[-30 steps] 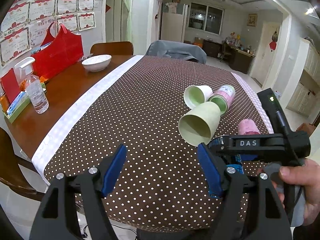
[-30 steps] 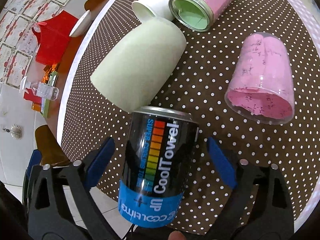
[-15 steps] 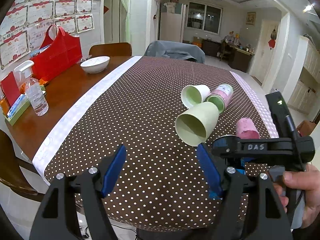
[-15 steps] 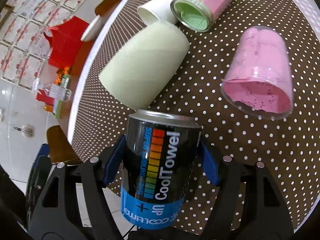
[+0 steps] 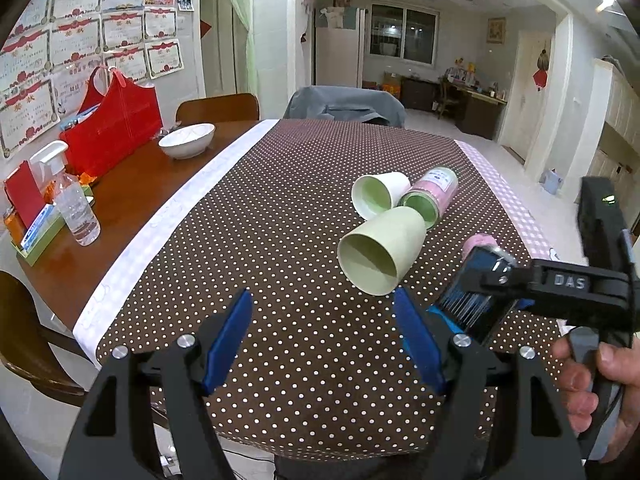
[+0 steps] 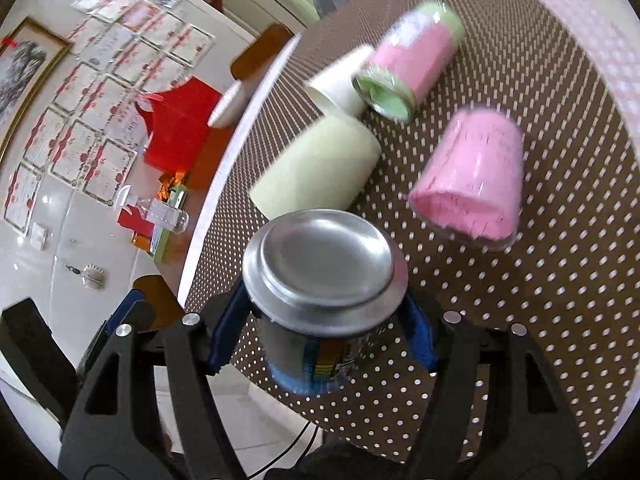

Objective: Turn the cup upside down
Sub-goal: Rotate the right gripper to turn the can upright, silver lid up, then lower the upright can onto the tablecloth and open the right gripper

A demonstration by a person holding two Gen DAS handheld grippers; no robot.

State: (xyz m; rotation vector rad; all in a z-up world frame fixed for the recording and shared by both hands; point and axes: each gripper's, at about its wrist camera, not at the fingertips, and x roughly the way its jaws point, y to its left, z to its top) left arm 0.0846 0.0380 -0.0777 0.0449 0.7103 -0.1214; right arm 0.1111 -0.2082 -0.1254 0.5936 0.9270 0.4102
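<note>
1. Jaws of the right gripper point(image 6: 324, 340) are clamped on the black can point(image 6: 320, 280), tilted so its silver end faces the camera.
2. Left gripper point(image 5: 324, 336) hangs wide open, holding nothing, over the dotted tablecloth point(image 5: 260, 248).
3. Ahead of those open jaws, a pale green cup point(image 5: 380, 256) lies on its side.
4. Beyond the can, a pink cup point(image 6: 472, 184) sits apart.

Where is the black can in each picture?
Left wrist view: the black can is at lower right, tilted, held in the right gripper.
Right wrist view: bottom centre, silver end facing the camera.
Shared landmark: the pale green cup lying beside it.
</note>
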